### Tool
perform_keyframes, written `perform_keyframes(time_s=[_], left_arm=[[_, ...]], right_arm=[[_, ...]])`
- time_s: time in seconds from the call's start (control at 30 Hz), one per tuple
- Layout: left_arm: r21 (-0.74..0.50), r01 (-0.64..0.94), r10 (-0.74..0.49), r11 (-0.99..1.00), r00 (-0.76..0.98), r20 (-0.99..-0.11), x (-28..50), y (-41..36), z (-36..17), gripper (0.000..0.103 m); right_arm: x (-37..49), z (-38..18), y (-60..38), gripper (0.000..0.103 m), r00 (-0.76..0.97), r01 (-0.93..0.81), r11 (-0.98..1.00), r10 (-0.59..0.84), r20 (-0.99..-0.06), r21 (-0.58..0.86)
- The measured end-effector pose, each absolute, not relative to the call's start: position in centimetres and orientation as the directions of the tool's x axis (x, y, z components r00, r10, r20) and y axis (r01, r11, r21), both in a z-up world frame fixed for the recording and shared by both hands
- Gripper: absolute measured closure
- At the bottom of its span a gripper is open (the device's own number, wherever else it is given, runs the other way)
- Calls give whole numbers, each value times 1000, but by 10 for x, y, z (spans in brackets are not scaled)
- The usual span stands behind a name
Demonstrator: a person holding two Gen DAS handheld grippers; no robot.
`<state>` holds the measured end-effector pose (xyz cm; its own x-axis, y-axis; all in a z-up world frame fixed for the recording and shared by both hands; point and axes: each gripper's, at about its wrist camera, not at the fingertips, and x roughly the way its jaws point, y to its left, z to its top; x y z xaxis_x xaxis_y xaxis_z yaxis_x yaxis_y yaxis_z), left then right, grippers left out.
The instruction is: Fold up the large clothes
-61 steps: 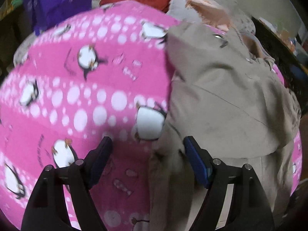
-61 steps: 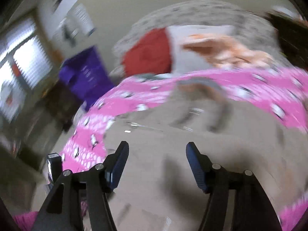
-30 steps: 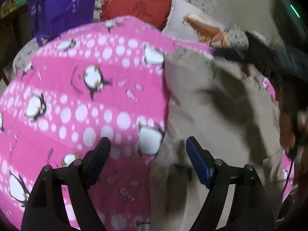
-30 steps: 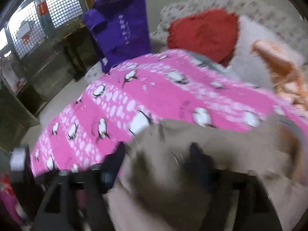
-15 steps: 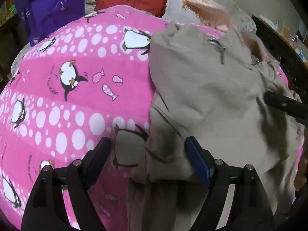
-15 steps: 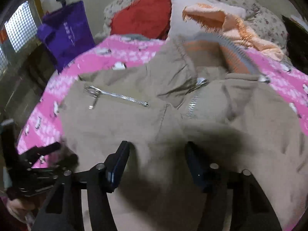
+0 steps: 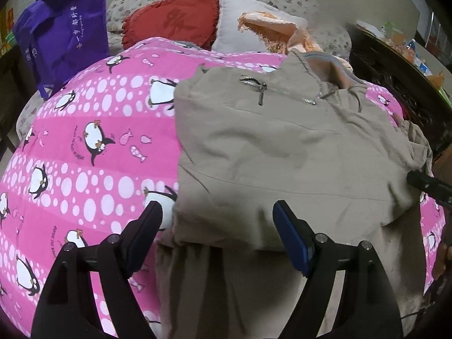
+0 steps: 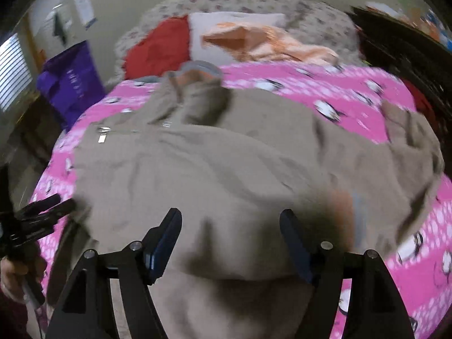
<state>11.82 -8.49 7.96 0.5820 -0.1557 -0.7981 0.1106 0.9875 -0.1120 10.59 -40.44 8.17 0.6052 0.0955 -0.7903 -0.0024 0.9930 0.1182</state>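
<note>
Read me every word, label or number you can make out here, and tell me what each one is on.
"OPEN OUT JOUNG", roughly, tiny and uncertain: pink penguin blanket.
White characters on the purple bag: too small to read.
Woven character on the red cushion: unclear.
Wall papers: blurred.

— What's under the tools?
— A beige jacket (image 7: 282,152), spread flat and rumpled on the pink penguin blanket (image 7: 84,147).
— Which way round?
— Collar with orange lining at the far end, silver zip across the chest, lower hem nearest, just ahead of the left gripper (image 7: 217,234).
</note>
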Motion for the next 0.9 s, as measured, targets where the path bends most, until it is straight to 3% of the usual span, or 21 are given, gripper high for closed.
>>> perform_keyframes(time_s=[0.13, 0.3, 0.57, 0.73, 0.9], left_arm=[[-123, 113, -164, 986, 528, -833, 128, -95, 64, 22], [-129, 95, -160, 987, 510, -845, 128, -97, 51, 22], [-160, 102, -190, 982, 526, -829, 120, -94, 64, 22], [-148, 109, -184, 983, 528, -829, 120, -96, 62, 22], [-155, 102, -185, 983, 522, -833, 121, -97, 61, 22]], right_arm=[[112, 51, -418, 30, 521, 49, 985, 116, -846, 165], [82, 74, -440, 30, 594, 58, 957, 197, -780, 286], [52, 115, -540, 26, 657, 276, 936, -18, -754, 219], [47, 115, -605, 26, 645, 422, 859, -60, -761, 290], [52, 115, -625, 25, 653, 453, 844, -94, -751, 288]])
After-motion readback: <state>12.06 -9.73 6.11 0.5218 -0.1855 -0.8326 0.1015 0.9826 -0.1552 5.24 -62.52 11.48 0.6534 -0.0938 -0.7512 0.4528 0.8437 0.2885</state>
